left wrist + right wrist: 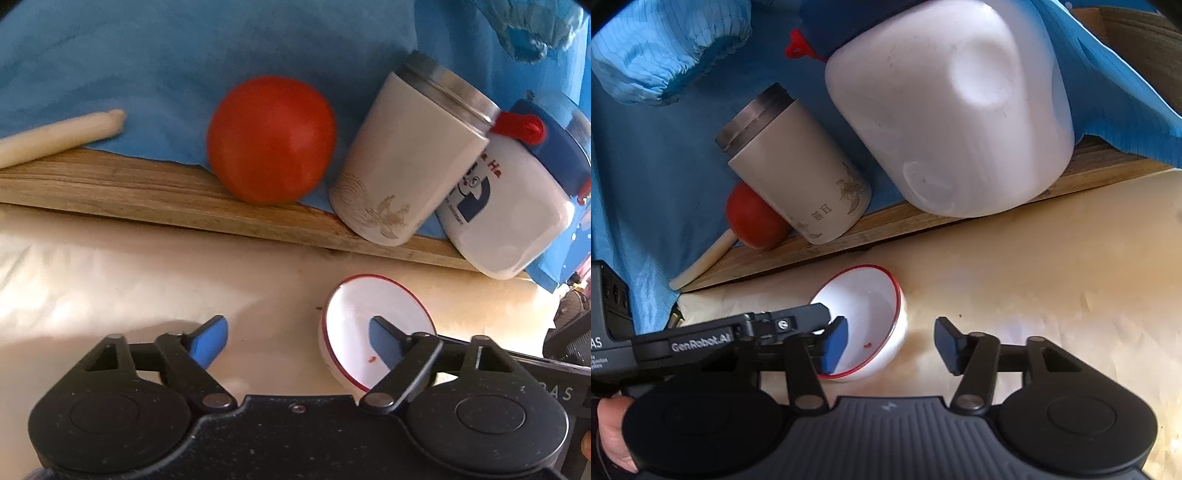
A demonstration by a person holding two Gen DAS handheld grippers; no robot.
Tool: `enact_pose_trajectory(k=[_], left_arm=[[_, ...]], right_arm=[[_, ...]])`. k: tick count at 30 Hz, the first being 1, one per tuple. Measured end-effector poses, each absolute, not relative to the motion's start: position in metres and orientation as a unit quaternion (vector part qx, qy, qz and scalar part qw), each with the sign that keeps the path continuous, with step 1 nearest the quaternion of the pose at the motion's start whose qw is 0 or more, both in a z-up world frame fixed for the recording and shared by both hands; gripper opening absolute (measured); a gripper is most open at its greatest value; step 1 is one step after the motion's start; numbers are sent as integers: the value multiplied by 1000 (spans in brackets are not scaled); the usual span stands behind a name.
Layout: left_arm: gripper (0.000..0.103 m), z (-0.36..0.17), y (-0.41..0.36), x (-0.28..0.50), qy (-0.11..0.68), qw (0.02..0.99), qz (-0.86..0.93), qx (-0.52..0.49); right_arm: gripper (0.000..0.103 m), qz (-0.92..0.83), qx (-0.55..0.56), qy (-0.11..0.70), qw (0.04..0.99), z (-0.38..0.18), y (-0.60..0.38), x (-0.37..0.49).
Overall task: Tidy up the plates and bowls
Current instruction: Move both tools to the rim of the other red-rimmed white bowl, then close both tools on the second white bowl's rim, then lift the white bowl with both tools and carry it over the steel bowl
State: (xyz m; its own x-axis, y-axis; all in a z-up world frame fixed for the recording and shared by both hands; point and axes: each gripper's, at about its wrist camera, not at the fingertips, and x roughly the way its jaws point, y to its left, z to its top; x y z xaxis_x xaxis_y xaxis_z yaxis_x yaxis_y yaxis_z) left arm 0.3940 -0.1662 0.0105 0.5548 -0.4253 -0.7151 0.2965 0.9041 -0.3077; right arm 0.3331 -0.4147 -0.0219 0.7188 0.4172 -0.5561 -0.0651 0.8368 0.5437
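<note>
Bowl (871, 317), white with a thin red rim and a small red speck inside, on the cream bench (1052, 277) near a wooden ledge (147, 192). Each hand-held gripper straddles its wall: left (295, 345) fairly wide, right (890, 345) narrower, neither visibly pressing. Judged step: grasping the rim; close one pad inside and one outside, squarely, so the glossy wall does not slip.

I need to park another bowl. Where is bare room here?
Free: the cream tabletop left of the red-rimmed white bowl, below the wooden board. Crowded: the board's right end, with red ball, cream tumbler and white jug.
</note>
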Motion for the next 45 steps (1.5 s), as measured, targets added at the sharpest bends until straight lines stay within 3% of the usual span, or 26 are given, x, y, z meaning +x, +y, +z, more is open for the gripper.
enact_pose_trajectory(k=[2, 4, 6, 16, 33, 45], left_arm=[[73, 9, -167, 394, 427, 876, -209, -80], [57, 7, -169, 395, 432, 872, -213, -85], [49, 7, -173, 394, 436, 870, -216, -84], [22, 0, -178, 390, 436, 865, -232, -85], [13, -2, -193, 390, 441, 863, -230, -90], [13, 17, -176, 379, 434, 865, -225, -112]], right_arm=[[45, 136, 250, 353, 891, -22, -413, 334], [38, 140, 252, 357, 888, -23, -412, 335], [30, 142, 253, 362, 886, -25, -412, 335], [26, 146, 267, 364, 880, -27, -415, 336], [19, 145, 287, 371, 872, -30, -422, 336], [17, 157, 299, 367, 867, -18, -430, 327]])
